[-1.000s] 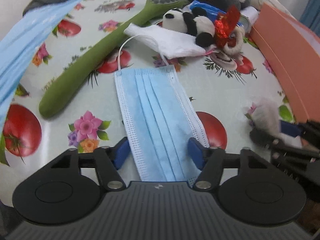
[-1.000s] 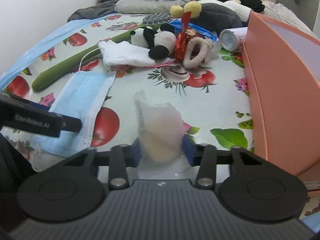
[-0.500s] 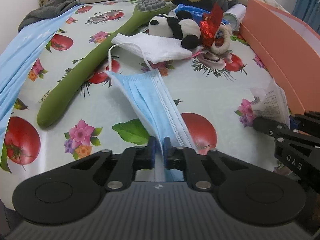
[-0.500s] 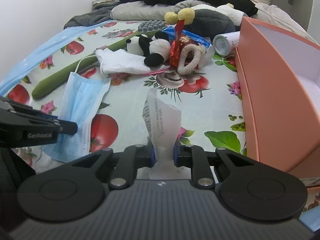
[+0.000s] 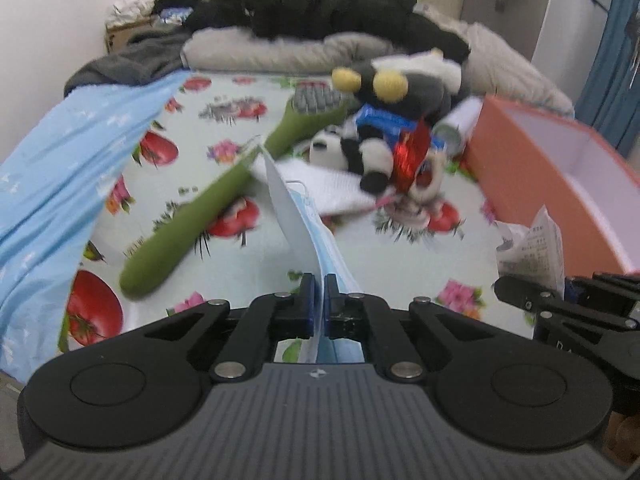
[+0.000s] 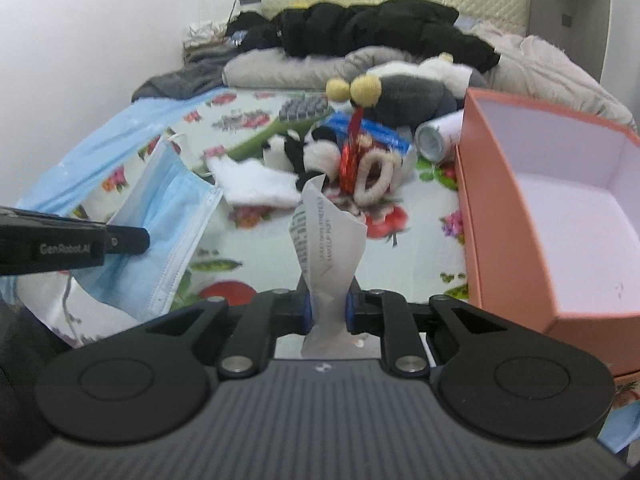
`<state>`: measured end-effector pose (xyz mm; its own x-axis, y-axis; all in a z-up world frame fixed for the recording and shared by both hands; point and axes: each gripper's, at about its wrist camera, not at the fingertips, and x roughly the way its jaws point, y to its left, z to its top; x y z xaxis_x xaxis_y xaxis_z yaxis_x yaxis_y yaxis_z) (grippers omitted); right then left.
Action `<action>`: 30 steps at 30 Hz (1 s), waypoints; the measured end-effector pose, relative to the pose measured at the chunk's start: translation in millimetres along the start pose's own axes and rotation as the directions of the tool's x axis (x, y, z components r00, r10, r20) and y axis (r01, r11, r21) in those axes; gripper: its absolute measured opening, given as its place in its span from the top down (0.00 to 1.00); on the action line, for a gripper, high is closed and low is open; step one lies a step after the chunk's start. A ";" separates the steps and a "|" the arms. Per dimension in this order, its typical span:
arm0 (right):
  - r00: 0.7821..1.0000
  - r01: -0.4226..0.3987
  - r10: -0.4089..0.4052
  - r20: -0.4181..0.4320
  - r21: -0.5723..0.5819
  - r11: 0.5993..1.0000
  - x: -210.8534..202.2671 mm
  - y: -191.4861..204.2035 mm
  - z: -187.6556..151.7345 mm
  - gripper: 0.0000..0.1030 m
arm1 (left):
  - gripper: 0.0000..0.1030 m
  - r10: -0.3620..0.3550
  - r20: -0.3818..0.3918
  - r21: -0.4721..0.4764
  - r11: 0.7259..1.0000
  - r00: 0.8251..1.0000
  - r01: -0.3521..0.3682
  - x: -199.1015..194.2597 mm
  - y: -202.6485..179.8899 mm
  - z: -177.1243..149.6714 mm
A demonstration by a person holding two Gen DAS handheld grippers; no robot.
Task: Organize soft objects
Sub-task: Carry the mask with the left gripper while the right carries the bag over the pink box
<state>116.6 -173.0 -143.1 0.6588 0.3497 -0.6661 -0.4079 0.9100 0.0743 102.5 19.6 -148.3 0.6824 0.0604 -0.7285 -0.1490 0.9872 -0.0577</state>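
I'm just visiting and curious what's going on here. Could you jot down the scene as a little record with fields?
Setting: flowered cloth over a bed
Left hand-held gripper: shut on a blue face mask, lifted off the cloth
Right hand-held gripper: shut on a crinkled clear packet
Container: open orange box, looks empty, on the right
Left on cloth: panda toy, green plush brush, white cloth

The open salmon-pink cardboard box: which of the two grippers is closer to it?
Right. The right gripper, holding a white printed packet, is beside the box; the left gripper, holding a blue face mask, is farther away.
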 end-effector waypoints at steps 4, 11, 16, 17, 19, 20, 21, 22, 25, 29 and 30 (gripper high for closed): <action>0.999 0.004 -0.004 0.041 0.003 1.000 -17.5 2.3 9.1 0.82 | 0.95 -0.015 0.053 -0.034 0.999 0.998 0.017 -20.1 1.1 5.2; 0.996 -0.003 0.002 0.086 0.013 1.000 -46.6 5.6 20.6 0.82 | 0.95 -0.032 0.125 -0.055 0.998 0.992 0.039 -54.5 0.6 12.1; 0.993 -0.002 -0.001 0.115 0.026 1.000 -65.9 7.1 26.1 0.82 | 0.95 -0.046 0.162 -0.067 0.996 0.986 0.058 -76.1 -0.3 14.4; 0.993 -0.002 -0.001 0.121 0.027 1.000 -69.6 7.0 27.0 0.82 | 0.95 -0.050 0.168 -0.067 0.996 0.985 0.062 -80.2 -0.9 14.7; 0.991 -0.005 0.001 0.133 0.030 1.000 -76.7 6.5 29.2 0.82 | 0.95 -0.060 0.180 -0.066 0.995 0.982 0.073 -88.5 -3.0 15.9; 0.990 -0.003 -0.001 0.139 0.032 0.999 -80.1 5.6 30.5 0.82 | 0.95 -0.066 0.187 -0.065 0.995 0.980 0.079 -91.9 -4.8 16.5; 0.990 0.003 -0.008 0.143 0.034 0.999 -83.7 4.6 30.9 0.82 | 0.95 -0.072 0.194 -0.062 0.994 0.978 0.085 -95.3 -7.5 17.3; 0.989 0.012 -0.018 0.145 0.040 0.999 -87.2 3.1 31.7 0.82 | 0.95 -0.084 0.198 -0.058 0.994 0.977 0.097 -97.8 -11.2 19.0; 0.988 0.027 -0.035 0.153 0.055 0.998 -98.7 -3.9 34.6 0.82 | 0.95 -0.125 0.213 -0.052 0.989 0.969 0.139 -103.7 -23.3 25.0; 0.983 0.052 -0.063 0.170 0.068 0.996 -114.3 -15.7 35.2 0.82 | 0.95 -0.175 0.226 0.006 0.984 0.958 0.179 -111.2 -48.7 32.8; 0.982 0.058 -0.070 0.173 0.078 0.995 -117.6 -19.9 35.6 0.82 | 0.95 -0.196 0.227 0.016 0.980 0.954 0.197 -113.0 -54.8 34.5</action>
<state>69.7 -224.3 -39.7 0.7851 0.3179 -0.5315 -0.3188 0.9432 0.0933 58.2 -36.2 -39.2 0.8428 -0.1020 -0.5285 0.0002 0.9820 -0.1891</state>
